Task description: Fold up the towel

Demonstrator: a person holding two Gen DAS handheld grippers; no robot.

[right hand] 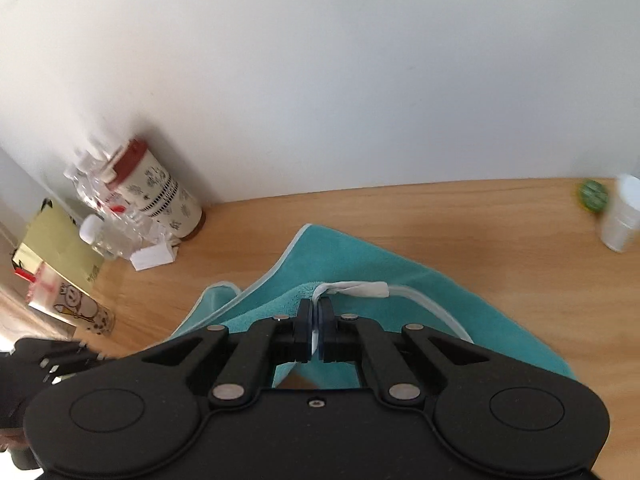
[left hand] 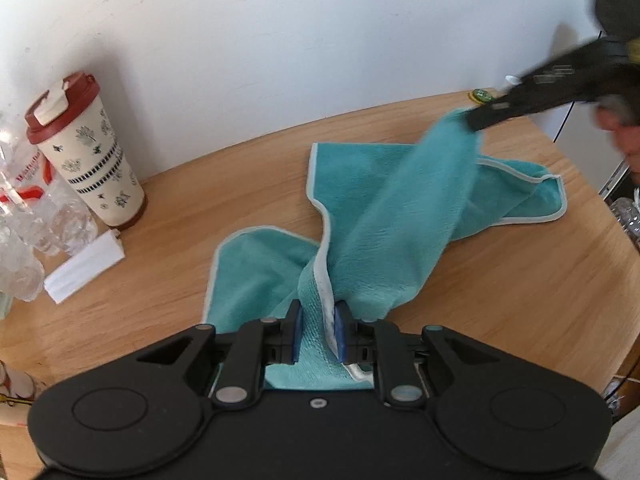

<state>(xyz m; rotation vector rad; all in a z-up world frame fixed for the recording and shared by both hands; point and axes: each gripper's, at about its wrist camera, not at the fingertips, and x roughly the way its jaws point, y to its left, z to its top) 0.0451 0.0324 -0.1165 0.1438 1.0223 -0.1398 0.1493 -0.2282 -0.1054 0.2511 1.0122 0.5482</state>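
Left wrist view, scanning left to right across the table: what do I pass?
Clear bottles → tumbler → white box → towel → right gripper.

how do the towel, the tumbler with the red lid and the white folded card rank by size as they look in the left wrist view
1. towel
2. tumbler with the red lid
3. white folded card
The towel lies nearer the camera, yet clearly spreads widest.

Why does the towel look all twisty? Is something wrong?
The teal towel is twisted and bunched, not flat. The left tool and the right tool each pinch its edge, so it is lifted off the table mid-fold. Nothing is spilled or broken.
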